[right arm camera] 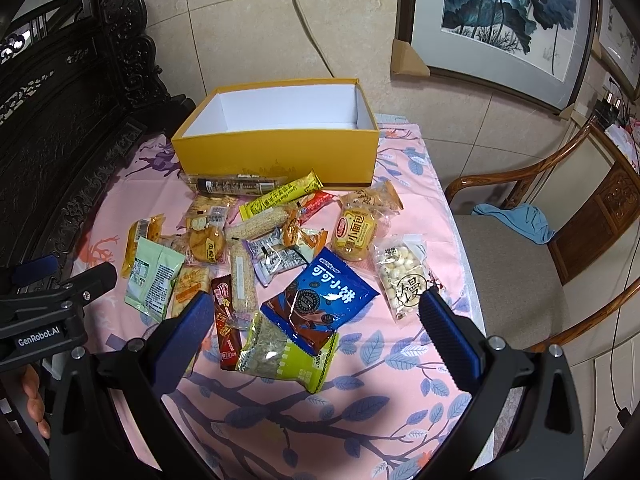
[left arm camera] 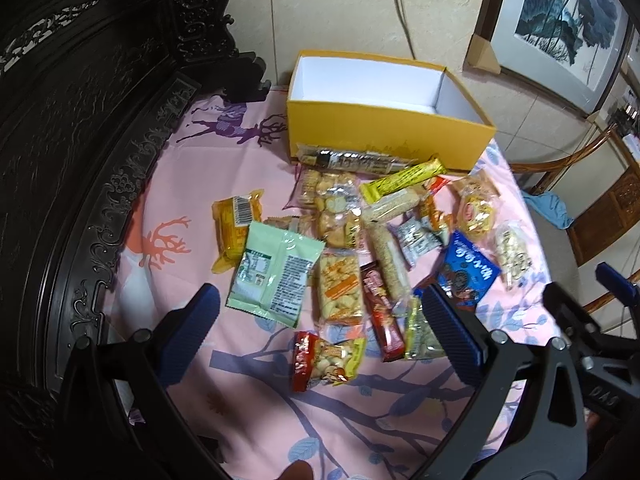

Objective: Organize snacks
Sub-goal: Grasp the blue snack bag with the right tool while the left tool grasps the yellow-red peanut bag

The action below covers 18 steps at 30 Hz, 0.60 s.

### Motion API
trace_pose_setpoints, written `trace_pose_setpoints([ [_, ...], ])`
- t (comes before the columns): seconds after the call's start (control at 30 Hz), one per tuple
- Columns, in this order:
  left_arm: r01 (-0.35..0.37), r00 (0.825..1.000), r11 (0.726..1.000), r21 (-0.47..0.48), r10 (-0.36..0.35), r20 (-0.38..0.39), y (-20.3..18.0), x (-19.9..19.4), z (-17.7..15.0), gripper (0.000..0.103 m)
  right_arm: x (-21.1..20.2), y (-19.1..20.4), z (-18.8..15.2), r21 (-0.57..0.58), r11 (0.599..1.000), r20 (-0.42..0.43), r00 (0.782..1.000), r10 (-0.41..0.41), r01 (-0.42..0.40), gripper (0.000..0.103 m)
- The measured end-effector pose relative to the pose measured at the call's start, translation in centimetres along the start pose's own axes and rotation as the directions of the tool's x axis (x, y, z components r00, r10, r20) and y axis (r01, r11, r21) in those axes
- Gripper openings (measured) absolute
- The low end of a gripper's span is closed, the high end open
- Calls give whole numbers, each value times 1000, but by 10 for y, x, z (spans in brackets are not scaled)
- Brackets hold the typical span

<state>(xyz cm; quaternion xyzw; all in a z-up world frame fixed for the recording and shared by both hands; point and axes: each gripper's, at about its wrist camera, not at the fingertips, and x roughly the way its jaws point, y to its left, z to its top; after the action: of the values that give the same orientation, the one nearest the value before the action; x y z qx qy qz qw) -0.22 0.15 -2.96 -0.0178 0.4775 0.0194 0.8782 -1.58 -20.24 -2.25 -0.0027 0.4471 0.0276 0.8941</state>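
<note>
Snacks lay in a big messy pile on a pink cloth [right arm camera: 400, 208] with leaves and deer on it. Both grippers hung above the pile and held nothing.

The left gripper [left arm camera: 320, 328] had its blue fingers [left arm camera: 188, 336] spread wide apart. They touched no snack. Under the gap lay a red and yellow nut bag [left arm camera: 326, 360], and a pale green packet [left arm camera: 276, 276] sat just past the left finger. The right finger hid part of a blue cookie bag [left arm camera: 468, 272].

The right gripper [right arm camera: 316, 328] was wide open too, with empty space between its fingers [right arm camera: 450, 340]. Below it lay the blue cookie bag [right arm camera: 320, 300] on top of a green seed bag [right arm camera: 284, 356]. A clear bag of little white balls [right arm camera: 402, 276] sat near its right finger. A dark red bar [right arm camera: 226, 320] lay by its left finger.

A yellow box [right arm camera: 280, 152] stood at the far end of the cloth, behind the pile. Its top was open and its inside was white. No snack could be seen in it. A long clear pack [right arm camera: 236, 184] lay right up against its front wall, and a yellow bar [right arm camera: 280, 198] lay just beside that. A round yellow bread pack [right arm camera: 356, 232] sat near the box's right corner.
</note>
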Motion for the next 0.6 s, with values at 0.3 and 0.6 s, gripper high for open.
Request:
trace_pose_setpoints([
  [0.3, -54, 991, 998, 28, 57, -120, 6, 60, -39, 101, 60, -11, -36, 3, 1000, -121, 993, -12, 13, 102],
  [0.6, -2, 989, 994, 107, 18, -146, -13, 97, -70, 101, 109, 4, -55, -54, 996, -215, 975, 51, -64, 102],
])
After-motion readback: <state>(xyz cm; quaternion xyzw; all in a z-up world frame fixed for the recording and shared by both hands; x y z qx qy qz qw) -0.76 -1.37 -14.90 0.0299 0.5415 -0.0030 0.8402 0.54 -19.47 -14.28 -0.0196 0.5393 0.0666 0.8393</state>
